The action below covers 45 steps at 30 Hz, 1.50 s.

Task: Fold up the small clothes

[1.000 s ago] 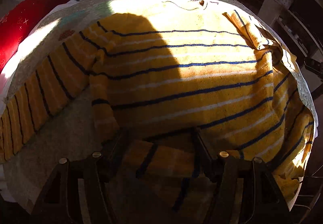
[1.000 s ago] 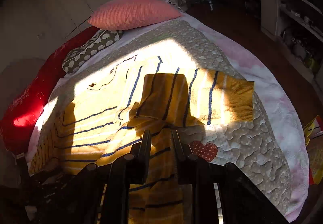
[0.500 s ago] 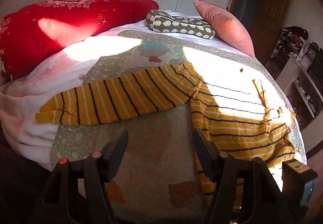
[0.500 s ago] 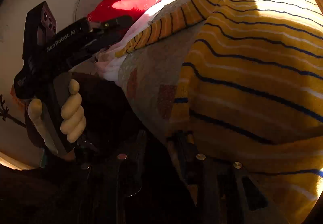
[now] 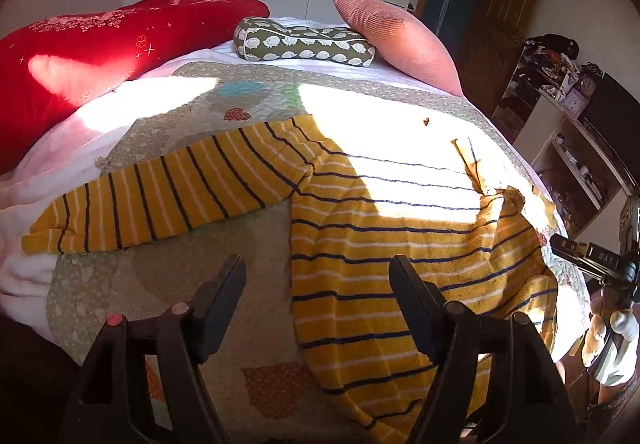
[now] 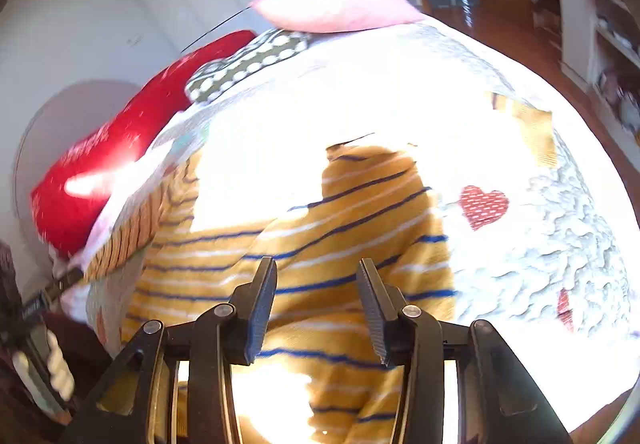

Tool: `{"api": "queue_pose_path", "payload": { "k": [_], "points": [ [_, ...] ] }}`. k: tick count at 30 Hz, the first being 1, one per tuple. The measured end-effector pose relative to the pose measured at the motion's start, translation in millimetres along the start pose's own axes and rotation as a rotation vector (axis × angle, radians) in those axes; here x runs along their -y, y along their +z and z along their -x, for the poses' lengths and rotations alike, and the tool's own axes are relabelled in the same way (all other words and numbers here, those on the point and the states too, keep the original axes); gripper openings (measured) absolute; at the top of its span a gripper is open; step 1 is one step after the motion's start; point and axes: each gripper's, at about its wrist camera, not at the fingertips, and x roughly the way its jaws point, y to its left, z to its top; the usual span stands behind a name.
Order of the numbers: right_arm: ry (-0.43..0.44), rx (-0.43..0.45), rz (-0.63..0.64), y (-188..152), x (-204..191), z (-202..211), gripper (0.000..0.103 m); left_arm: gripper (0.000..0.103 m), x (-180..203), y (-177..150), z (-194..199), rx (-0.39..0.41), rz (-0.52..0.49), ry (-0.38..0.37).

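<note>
My left hand-held gripper has its jaws wide apart and still widening, nothing between them; it hangs over the quilt just left of the sweater's body. My right hand-held gripper has its jaws part open and opening, pads clear of the fabric, yellow knit showing in the gap below but not pinched. It also shows at the far right edge of the left view, a gloved hand on its handle.

The yellow striped sweater lies on the bed, body flat at centre-right, hem at the near edge. Left sleeve stretched out straight to the left, cuff reaching the pink blanket. Right sleeve is folded in over the body; its ribbed cuff lies on the quilt further right. Right view is blurred and blown out by sun, so fold detail there is unclear.

Far side of bed: red pillow left, patterned bolster middle, pink cushion right.
</note>
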Motion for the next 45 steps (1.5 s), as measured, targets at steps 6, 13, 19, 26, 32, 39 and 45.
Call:
{"api": "queue_pose_path", "payload": {
  "k": [6,13,19,26,32,39,45],
  "points": [
    [-0.1,0.062,-0.469,69,131,-33,0.045,0.073,32,-3,-11,-0.019,-0.049,-0.031],
    [-0.06,0.178,-0.564,108,166,-49,0.005,0.073,22,8,-17,-0.022,-0.005,0.024],
    [-0.366,0.3,-0.459,137,198,24,0.005,0.073,-4,17,-22,-0.018,0.053,0.072],
    [-0.782,0.231,-0.374,151,253,66,0.01,0.073,-25,14,-29,-0.034,0.106,0.086],
    [-0.8,0.262,-0.34,120,232,104,0.029,0.073,-33,2,-37,-0.065,0.121,0.046],
    [-0.162,0.081,-0.194,15,113,85,0.049,0.074,-42,-31,-40,-0.128,0.173,-0.096],
    [-0.065,-0.022,-0.094,-57,54,56,0.049,0.079,-36,-61,-34,-0.18,0.196,-0.184]
  ]
}}
